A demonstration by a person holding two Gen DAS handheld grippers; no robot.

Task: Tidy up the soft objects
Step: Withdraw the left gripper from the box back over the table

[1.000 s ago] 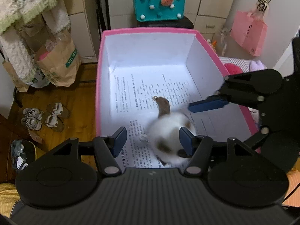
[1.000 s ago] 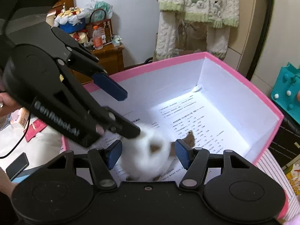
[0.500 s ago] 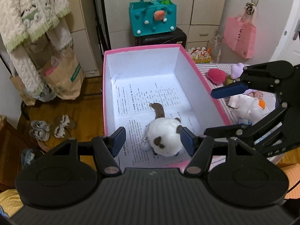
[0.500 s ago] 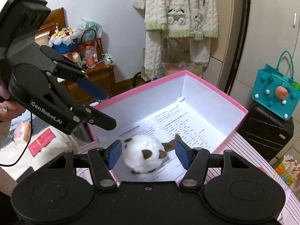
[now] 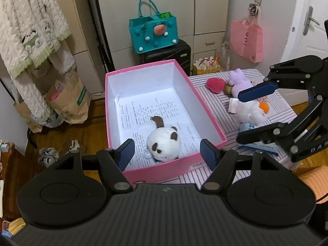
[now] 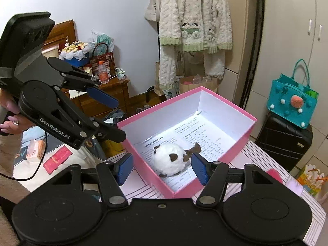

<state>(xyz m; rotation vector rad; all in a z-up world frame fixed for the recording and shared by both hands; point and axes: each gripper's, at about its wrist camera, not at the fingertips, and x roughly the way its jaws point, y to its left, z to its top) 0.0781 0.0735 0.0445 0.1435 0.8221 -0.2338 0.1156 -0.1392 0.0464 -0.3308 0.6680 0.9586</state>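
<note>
The white plush toy (image 5: 164, 143) lies in the pink box (image 5: 207, 110); the left gripper (image 5: 166, 150), jaws just widened, and the right gripper (image 6: 162, 169) both gape empty above its near end.

A fluffy cream knitted cardigan with green trim (image 6: 195, 18) is hanging against the wall, above brown paper bags (image 5: 68, 102) standing on the wooden floor. A teal felt tote bag with pompoms (image 5: 152, 33) is sitting on top of a black hard-shell suitcase (image 6: 284, 141). A pink paper bag (image 5: 246, 39) is hanging on a cabinet beside a white door (image 5: 309, 18). A clear plastic bottle with an orange label (image 6: 103, 74) is standing on a cluttered wooden dresser (image 6: 114, 94).
</note>
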